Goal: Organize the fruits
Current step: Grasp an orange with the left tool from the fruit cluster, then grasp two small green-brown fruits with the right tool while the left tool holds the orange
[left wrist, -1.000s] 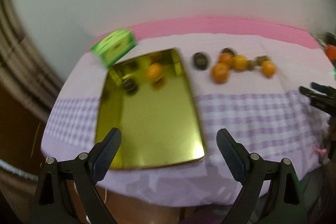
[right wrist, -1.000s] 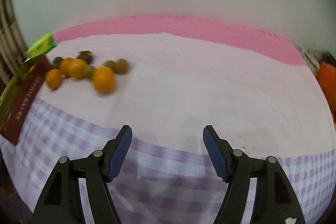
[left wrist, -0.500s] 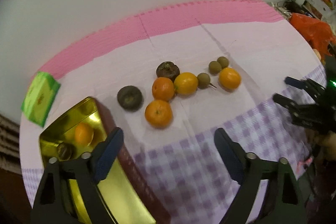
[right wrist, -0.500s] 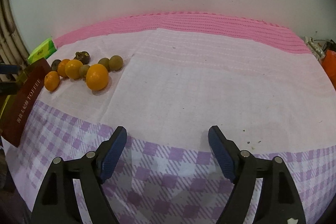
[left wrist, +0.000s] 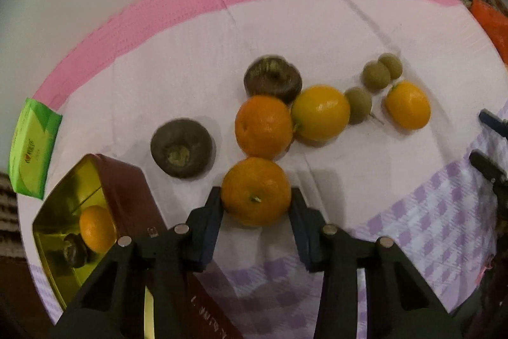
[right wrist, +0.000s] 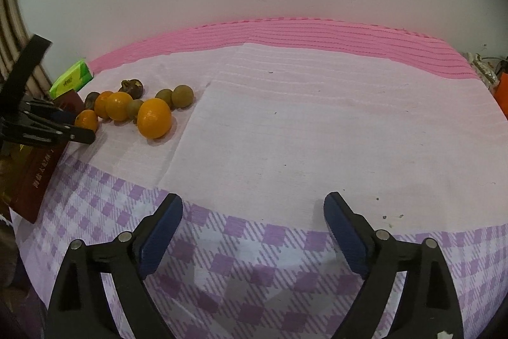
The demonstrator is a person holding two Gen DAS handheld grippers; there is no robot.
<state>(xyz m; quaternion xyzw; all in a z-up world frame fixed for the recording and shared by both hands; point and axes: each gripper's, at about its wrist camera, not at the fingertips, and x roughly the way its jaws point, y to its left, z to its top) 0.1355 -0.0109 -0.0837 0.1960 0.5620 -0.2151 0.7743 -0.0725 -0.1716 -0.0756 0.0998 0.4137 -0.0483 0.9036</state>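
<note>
The left gripper (left wrist: 256, 205) has just been closing and now pinches a round orange tangerine (left wrist: 256, 191) at the bottom middle. The shiny gold metal tin (left wrist: 60, 196) sits lower left, likely the next stop. The right gripper (right wrist: 253, 231) stays spread wide, holding nothing

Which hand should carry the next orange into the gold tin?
Left. Its tongs are already shut on the nearest orange, with the gold tin just beside them. The right tongs stand open over bare tablecloth, apart from the fruit.
</note>
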